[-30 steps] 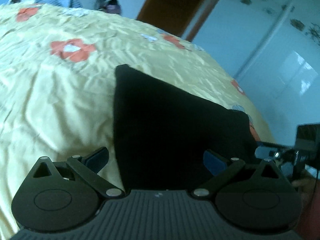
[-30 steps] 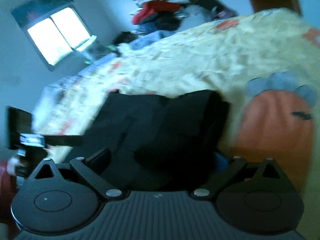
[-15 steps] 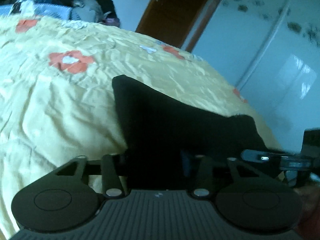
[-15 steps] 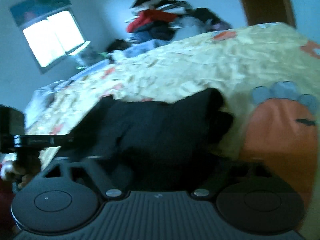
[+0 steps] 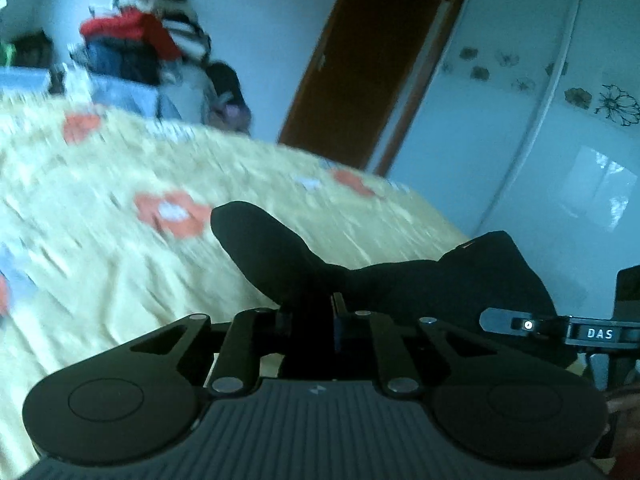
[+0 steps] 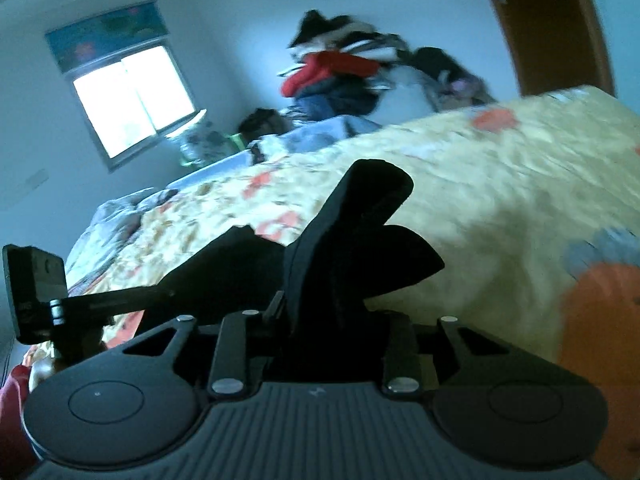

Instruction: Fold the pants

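Black pants (image 5: 280, 256) lie partly lifted off a yellow flowered bedspread (image 5: 100, 264). My left gripper (image 5: 310, 316) is shut on a bunched edge of the pants, which rise in a fold in front of it. My right gripper (image 6: 320, 312) is shut on another edge of the same pants (image 6: 360, 216), which stand up in a ridge between the fingers. Each gripper shows at the side of the other's view: the right one (image 5: 560, 326), the left one (image 6: 80, 304). The fingertips are hidden by cloth.
A pile of clothes (image 5: 136, 48) sits beyond the far edge of the bed. A brown door (image 5: 360, 80) and a white wardrobe (image 5: 540, 120) stand to the right. A window (image 6: 132, 96) is on the left wall. The bedspread (image 6: 500, 200) has orange flower prints.
Both grippers went from open to shut on the near edge of the pants. They have since lifted it, so the flat cloth now bunches up and the views tilt upward.
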The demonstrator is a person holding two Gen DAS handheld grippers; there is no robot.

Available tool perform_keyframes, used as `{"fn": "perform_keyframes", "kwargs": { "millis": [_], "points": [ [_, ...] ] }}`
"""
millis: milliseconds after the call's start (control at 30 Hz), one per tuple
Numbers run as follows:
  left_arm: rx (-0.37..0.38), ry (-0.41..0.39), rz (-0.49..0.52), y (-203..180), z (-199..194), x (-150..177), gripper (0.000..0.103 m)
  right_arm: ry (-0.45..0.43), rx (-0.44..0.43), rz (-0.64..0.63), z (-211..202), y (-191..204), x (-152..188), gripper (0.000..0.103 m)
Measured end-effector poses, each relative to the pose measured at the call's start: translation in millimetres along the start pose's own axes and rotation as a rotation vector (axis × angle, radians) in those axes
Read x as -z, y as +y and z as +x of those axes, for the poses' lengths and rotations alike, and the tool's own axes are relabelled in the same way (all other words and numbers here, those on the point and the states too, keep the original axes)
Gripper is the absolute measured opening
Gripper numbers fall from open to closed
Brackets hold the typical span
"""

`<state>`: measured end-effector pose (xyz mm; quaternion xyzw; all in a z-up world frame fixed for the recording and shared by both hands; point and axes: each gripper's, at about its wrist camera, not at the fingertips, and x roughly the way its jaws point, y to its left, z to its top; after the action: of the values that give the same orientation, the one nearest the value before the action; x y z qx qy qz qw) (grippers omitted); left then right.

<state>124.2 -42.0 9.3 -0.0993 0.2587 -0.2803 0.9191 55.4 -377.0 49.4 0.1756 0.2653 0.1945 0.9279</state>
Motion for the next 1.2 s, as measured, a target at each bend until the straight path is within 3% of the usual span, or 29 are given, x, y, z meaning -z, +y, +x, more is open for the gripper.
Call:
{"fn": "perform_keyframes", "kwargs": {
  "millis": [167, 233, 333, 400, 467, 533, 567, 600, 633, 700, 733, 800, 867, 1000, 1133, 1200],
  "points": [
    [-0.091, -0.023, 0.032, 25, -1, -23, 0.016, -0.002, -0.037, -0.02, 44, 16, -18, 0.03],
    [-0.143, 0.009, 0.051, 37, 6, -27, 0.02, 0.014, -0.016, -0.029, 62, 19, -20, 0.031],
    [-0.244, 0.11, 0.002, 60, 16, -24, 0.027, 0.095, 0.111, -0.078, 91, 20, -14, 0.039],
    [-0.281, 0.107, -0.037, 70, 7, -19, 0.041, 0.113, 0.21, -0.145, 96, 23, -5, 0.046],
    [-0.331, 0.084, -0.014, 69, -7, -16, 0.049, 0.076, 0.255, -0.171, 85, 24, -2, 0.047],
    [-0.365, 0.065, 0.037, 57, -15, -18, 0.05, 0.009, 0.342, -0.201, 70, 28, -6, 0.048],
    [-0.354, 0.053, 0.06, 49, -17, -20, 0.052, -0.039, 0.364, -0.227, 63, 34, -11, 0.049],
    [-0.318, 0.047, 0.077, 39, -17, -23, 0.06, -0.067, 0.344, -0.242, 58, 40, -15, 0.049],
    [-0.273, 0.048, 0.088, 31, -15, -24, 0.075, -0.069, 0.298, -0.257, 58, 46, -21, 0.049],
    [-0.191, 0.056, 0.116, 15, -4, -21, 0.097, -0.014, 0.222, -0.309, 69, 61, -25, 0.05],
    [-0.176, 0.07, 0.133, 8, 4, -18, 0.101, 0.03, 0.205, -0.334, 80, 66, -23, 0.05],
    [-0.211, 0.136, 0.169, 2, 26, -6, 0.099, 0.129, 0.242, -0.376, 103, 68, -11, 0.049],
    [-0.256, 0.204, 0.179, 11, 47, 8, 0.099, 0.161, 0.298, -0.407, 118, 57, 5, 0.05],
    [-0.281, 0.151, 0.19, 8, 32, 12, 0.098, 0.108, 0.326, -0.32, 88, 57, 3, 0.052],
    [-0.328, 0.062, 0.209, -2, 6, 16, 0.103, 0.1, 0.237, -0.307, 68, 72, 19, 0.06],
    [-0.344, 0.098, 0.222, -5, 11, 23, 0.103, 0.137, 0.255, -0.322, 71, 70, 35, 0.063]
  ]
}}
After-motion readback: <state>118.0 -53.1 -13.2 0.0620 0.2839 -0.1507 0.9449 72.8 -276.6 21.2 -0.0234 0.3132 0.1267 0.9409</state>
